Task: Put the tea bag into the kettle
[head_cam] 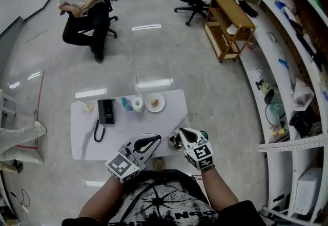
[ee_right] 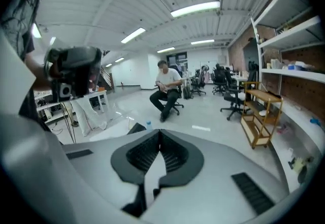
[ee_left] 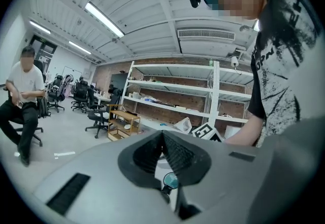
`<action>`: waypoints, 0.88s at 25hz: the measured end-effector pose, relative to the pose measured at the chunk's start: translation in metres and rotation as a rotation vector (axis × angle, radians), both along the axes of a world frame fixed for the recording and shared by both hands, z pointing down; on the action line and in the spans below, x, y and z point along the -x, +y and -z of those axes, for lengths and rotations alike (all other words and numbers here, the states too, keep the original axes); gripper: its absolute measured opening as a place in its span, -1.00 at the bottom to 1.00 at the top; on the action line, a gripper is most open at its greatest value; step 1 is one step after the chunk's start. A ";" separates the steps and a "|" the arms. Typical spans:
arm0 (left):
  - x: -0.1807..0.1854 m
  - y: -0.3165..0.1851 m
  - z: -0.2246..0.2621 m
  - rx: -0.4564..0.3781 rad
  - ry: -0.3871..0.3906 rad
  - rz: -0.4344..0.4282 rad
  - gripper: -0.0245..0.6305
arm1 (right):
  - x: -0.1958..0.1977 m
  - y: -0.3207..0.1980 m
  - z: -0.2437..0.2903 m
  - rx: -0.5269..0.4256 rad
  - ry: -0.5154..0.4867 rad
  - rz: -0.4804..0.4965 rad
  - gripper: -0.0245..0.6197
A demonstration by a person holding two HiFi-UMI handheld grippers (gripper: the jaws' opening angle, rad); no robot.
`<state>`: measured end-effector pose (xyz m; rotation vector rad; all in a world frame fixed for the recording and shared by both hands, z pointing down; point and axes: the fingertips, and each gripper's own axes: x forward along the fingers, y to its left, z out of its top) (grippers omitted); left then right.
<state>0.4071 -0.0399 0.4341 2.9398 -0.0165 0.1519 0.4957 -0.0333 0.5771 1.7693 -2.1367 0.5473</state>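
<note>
**Task status:** not begun, judging by the layout. No tea bag gripped, and nothing seen placed in any kettle.

**Tongs**
- Left tongs (head_cam: 151, 141): closed, jaw tips meeting, empty.
- Right tongs (head_cam: 181, 132): closed likewise, empty.
- Both held at the near edge of the tabletop (head_cam: 169, 117), close beside each other and aimed away from the body.

**Tea bag:** not positively identified. Likeliest candidate: a small brownish item (head_cam: 154, 102) on the plate (head_cam: 161, 107), ahead of both tongs and well apart from them. Too small to confirm.

**Kettle:** not positively identified either.
- Dark rounded object (head_cam: 174, 142) just below the right tongs' tips, partly covered. Possibly the kettle, but not confirmable.
- Black device (head_cam: 105, 111) with a cord, ahead and to the left of the left tongs. Possibly a base.

**Containers**
- Plate: carrying the brownish item only.
- White round cup-like vessel (head_cam: 137, 103): just left of the plate, ahead of the left tongs. Contents not readable.
- Small bottle (head_cam: 125, 103) with a blue cap: touching or just beside the vessel, on its left. Capped.

**Remaining, as judged:** locate and grip the tea bag, carry it to the kettle, release it inside. Entire task outstanding.
</note>
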 end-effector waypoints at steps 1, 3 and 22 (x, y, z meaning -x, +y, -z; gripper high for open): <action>0.002 0.000 0.004 -0.011 0.010 0.004 -0.90 | 0.004 -0.002 0.016 -0.038 0.001 0.019 -0.89; 0.007 -0.002 0.012 -0.029 0.028 0.016 -0.90 | 0.016 -0.005 0.045 -0.107 -0.007 0.072 -0.89; 0.073 -0.028 0.030 -0.071 0.099 0.194 -0.90 | 0.057 0.003 0.161 -0.445 0.091 0.213 -0.89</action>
